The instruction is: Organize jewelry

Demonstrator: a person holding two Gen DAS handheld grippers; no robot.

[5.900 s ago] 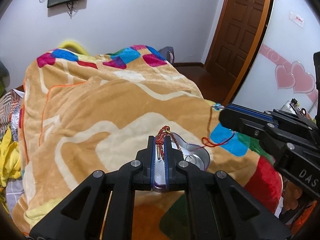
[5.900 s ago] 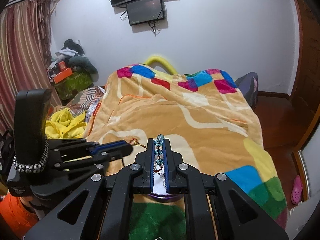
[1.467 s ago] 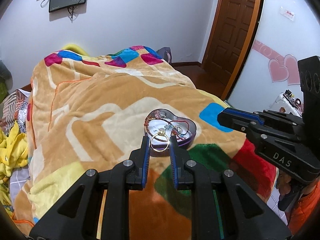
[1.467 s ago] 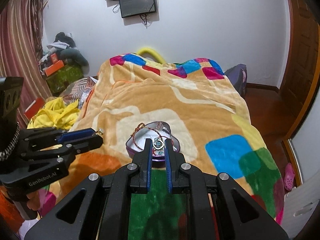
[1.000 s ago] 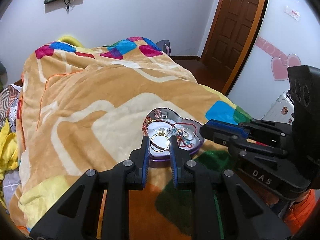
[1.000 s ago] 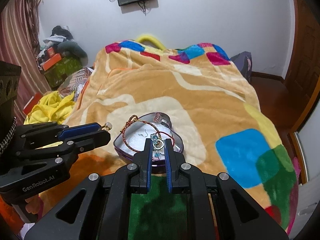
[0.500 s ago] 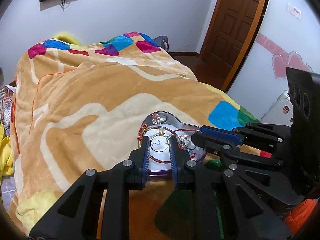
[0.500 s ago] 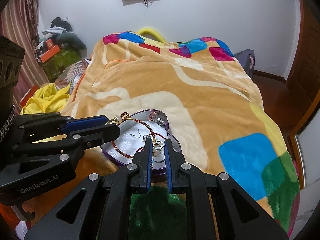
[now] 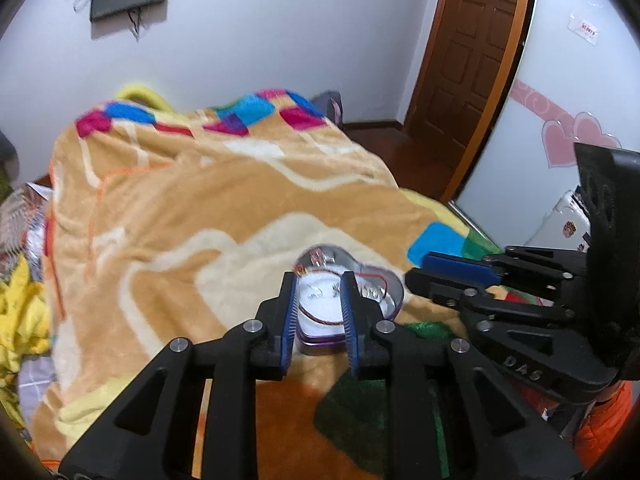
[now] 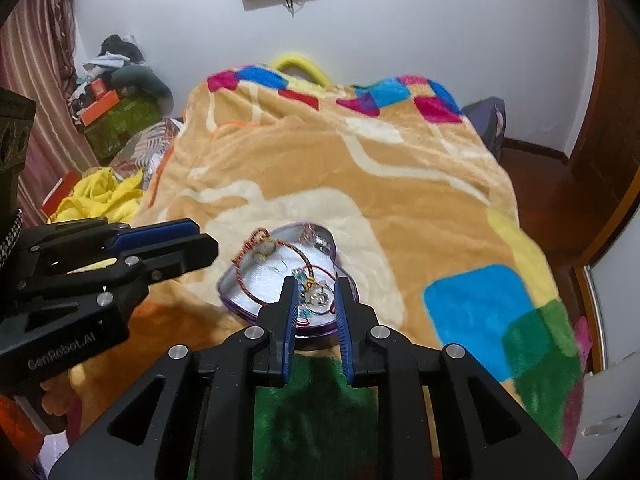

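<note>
A purple heart-shaped tin (image 9: 392, 300) (image 10: 232, 296) with a white lining lies on the bed blanket. In it are a red cord bracelet (image 10: 256, 284), a gold ring (image 10: 318, 298) and small earrings (image 9: 316, 290). My left gripper (image 9: 318, 280) is open and empty, just above the tin's near edge. My right gripper (image 10: 314, 286) is open and empty over the tin, with the ring lying between its jaws. Each gripper also shows in the other's view: the right one (image 9: 448, 276) and the left one (image 10: 176, 242).
The orange patterned blanket (image 10: 360, 184) covers the bed, with coloured squares at the far end. Yellow cloth (image 10: 96, 196) and boxes lie left of the bed. A wooden door (image 9: 472, 60) and bare floor are to the right.
My left gripper has opened wider and let go of the gold ring, which now lies in the tin. My right gripper has also opened. Both have drawn back a little from the tin.
</note>
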